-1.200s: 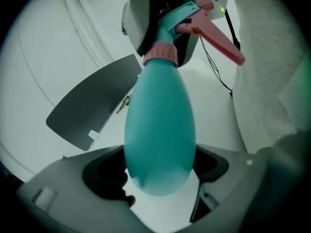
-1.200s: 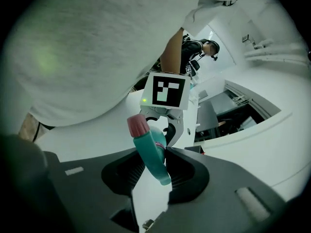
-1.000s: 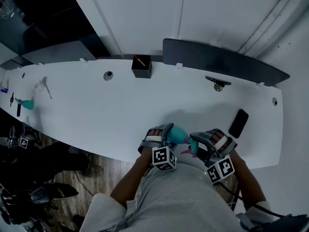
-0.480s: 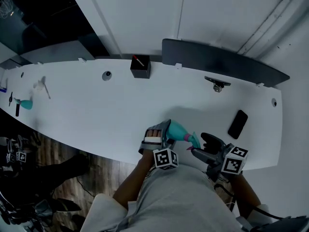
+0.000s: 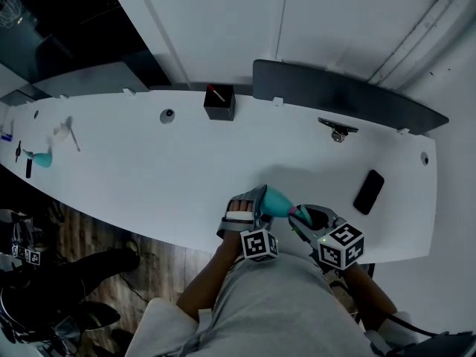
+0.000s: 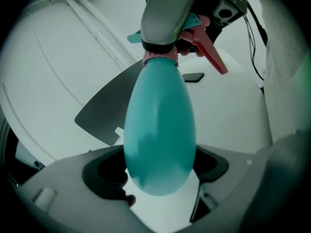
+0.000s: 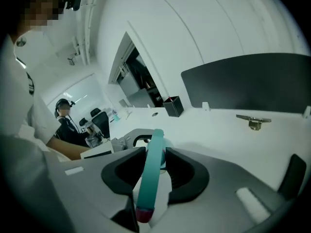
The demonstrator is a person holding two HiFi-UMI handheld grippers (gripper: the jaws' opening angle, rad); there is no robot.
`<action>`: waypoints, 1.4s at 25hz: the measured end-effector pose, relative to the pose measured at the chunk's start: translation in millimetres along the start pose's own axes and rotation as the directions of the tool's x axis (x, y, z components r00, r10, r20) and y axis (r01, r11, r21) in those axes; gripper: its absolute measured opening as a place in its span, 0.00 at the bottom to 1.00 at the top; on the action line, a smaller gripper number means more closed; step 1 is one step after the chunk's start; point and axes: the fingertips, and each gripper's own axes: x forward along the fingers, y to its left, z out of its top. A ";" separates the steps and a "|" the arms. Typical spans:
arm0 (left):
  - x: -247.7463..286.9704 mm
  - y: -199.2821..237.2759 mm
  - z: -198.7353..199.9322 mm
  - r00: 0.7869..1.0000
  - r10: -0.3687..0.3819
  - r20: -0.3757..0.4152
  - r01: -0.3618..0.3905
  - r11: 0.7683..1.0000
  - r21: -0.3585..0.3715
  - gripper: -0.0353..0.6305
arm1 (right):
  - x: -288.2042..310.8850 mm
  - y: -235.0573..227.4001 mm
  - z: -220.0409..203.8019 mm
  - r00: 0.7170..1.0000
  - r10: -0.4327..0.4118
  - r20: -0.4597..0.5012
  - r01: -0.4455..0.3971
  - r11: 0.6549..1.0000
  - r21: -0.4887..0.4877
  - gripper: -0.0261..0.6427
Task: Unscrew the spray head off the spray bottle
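The teal spray bottle (image 5: 276, 200) lies tilted over the white table's (image 5: 163, 169) front edge. My left gripper (image 5: 249, 208) is shut on its rounded body (image 6: 159, 130), one pad on each side. The spray head (image 6: 192, 25), teal with a pink trigger (image 6: 212, 55), points to the right. My right gripper (image 5: 305, 217) has the head's narrow teal top (image 7: 151, 166) between its dark pads. Its jaws are closing, and the pads touch both sides of the head. The bottle's neck is hidden behind the head.
A black phone (image 5: 368, 191) lies to the right of the grippers. Further back are a metal part (image 5: 338, 132), a black box (image 5: 219, 102) and a dark panel (image 5: 342, 95). Small tools and a teal item (image 5: 43, 158) lie far left. A person (image 7: 65, 125) sits beyond the table.
Half a second ago the right gripper had pulled off to the right with its jaws wide. It has now come back and closed round the spray head. The left gripper kept hold of the bottle.
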 end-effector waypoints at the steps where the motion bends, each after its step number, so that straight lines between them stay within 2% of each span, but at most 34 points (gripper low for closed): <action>1: 0.2 -1.8 -0.6 1.000 -0.005 0.001 0.005 1.000 0.002 0.65 | 0.6 1.4 -1.6 1.000 0.002 -0.024 -0.003 0.999 -0.051 0.23; 3: -0.3 -5.6 -0.2 1.000 -0.018 0.007 0.018 1.000 0.009 0.65 | 0.0 4.7 -5.4 0.996 -0.005 -0.089 -0.016 0.974 -0.228 0.23; 4: -0.8 -7.6 0.9 1.000 -0.026 0.010 0.026 1.000 0.014 0.65 | -0.9 6.2 -7.7 0.992 -0.022 -0.127 -0.025 0.934 -0.357 0.23; 5: -1.0 -9.9 2.2 0.999 -0.036 0.014 0.036 0.999 0.019 0.65 | -1.9 7.8 -10.3 0.986 -0.049 -0.162 -0.040 0.863 -0.503 0.23; 6: -1.0 -12.0 3.4 0.999 -0.044 0.017 0.044 0.999 0.025 0.65 | -3.0 9.5 -13.4 0.978 -0.084 -0.192 -0.063 0.757 -0.651 0.23; 7: -1.0 -13.5 4.3 0.999 -0.050 0.020 0.049 0.998 0.030 0.65 | -4.1 11.3 -17.4 0.969 -0.123 -0.214 -0.094 0.616 -0.782 0.23; 9: -0.6 -15.4 5.2 0.998 -0.057 0.022 0.056 0.998 0.038 0.65 | -6.4 13.9 -25.1 0.954 -0.198 -0.227 -0.163 0.293 -0.942 0.23; 10: 0.0 -16.0 4.6 0.998 -0.059 0.023 0.058 0.998 0.037 0.65 | -7.6 14.6 -27.3 0.949 -0.224 -0.220 -0.188 0.154 -0.970 0.23; 11: 0.7 -16.1 2.9 0.998 -0.059 0.022 0.059 0.998 0.030 0.65 | -8.8 15.0 -27.8 0.948 -0.239 -0.209 -0.201 0.056 -0.978 0.23; 12: 1.2 -15.4 0.1 0.998 -0.057 0.020 0.057 0.998 0.017 0.65 | -10.1 15.7 -26.7 0.950 -0.241 -0.196 -0.202 0.002 -0.979 0.23; 13: 1.3 -13.8 -3.3 0.998 -0.053 0.016 0.053 0.999 0.002 0.65 | -11.3 17.0 -24.3 0.955 -0.233 -0.184 -0.192 -0.014 -0.981 0.23; 19: 0.6 -1.2 -18.1 1.000 -0.027 0.002 0.027 0.994 -0.102 0.65 | -19.3 24.9 -9.2 0.980 -0.165 -0.108 -0.100 0.052 -0.994 0.23; 20: 0.4 0.3 -21.1 1.000 -0.022 -0.003 0.022 0.992 -0.127 0.65 | -22.4 26.1 -7.2 0.985 -0.148 -0.093 -0.083 0.075 -0.994 0.23; 21: 0.2 1.8 -24.9 1.000 -0.018 -0.009 0.016 0.988 -0.157 0.65 | -27.1 26.9 -3.8 0.989 -0.127 -0.075 -0.060 0.115 -0.992 0.23; 22: 0.1 3.7 -29.5 1.000 -0.014 -0.015 0.011 0.981 -0.192 0.65 | -33.2 26.9 0.9 0.993 -0.105 -0.051 -0.033 0.169 -0.985 0.23; 26: -1.7 16.2 -53.9 0.999 0.008 -0.045 -0.023 0.938 -0.347 0.65 | -67.4 11.7 24.9 0.996 -0.064 0.065 0.086 0.429 -0.899 0.23; 29: -3.7 27.0 -74.6 0.997 0.030 -0.077 -0.061 0.899 -0.434 0.65 | -93.1 -16.5 36.6 0.985 -0.116 0.131 0.174 0.575 -0.799 0.23; 31: -7.1 35.0 -81.8 0.996 0.045 -0.074 -0.075 0.867 -0.492 0.65 | -101.4 -38.3 38.6 0.968 -0.181 0.171 0.248 0.650 -0.718 0.23; 33: -14.7 44.7 -74.5 0.998 0.061 -0.015 -0.058 0.810 -0.584 0.65 | -97.7 -54.5 37.3 0.943 -0.252 0.220 0.334 0.702 -0.629 0.23; 35: -24.4 54.6 -54.2 0.994 0.085 0.073 -0.011 0.724 -0.690 0.65 | -83.6 -64.3 36.9 0.911 -0.310 0.272 0.410 0.755 -0.512 0.23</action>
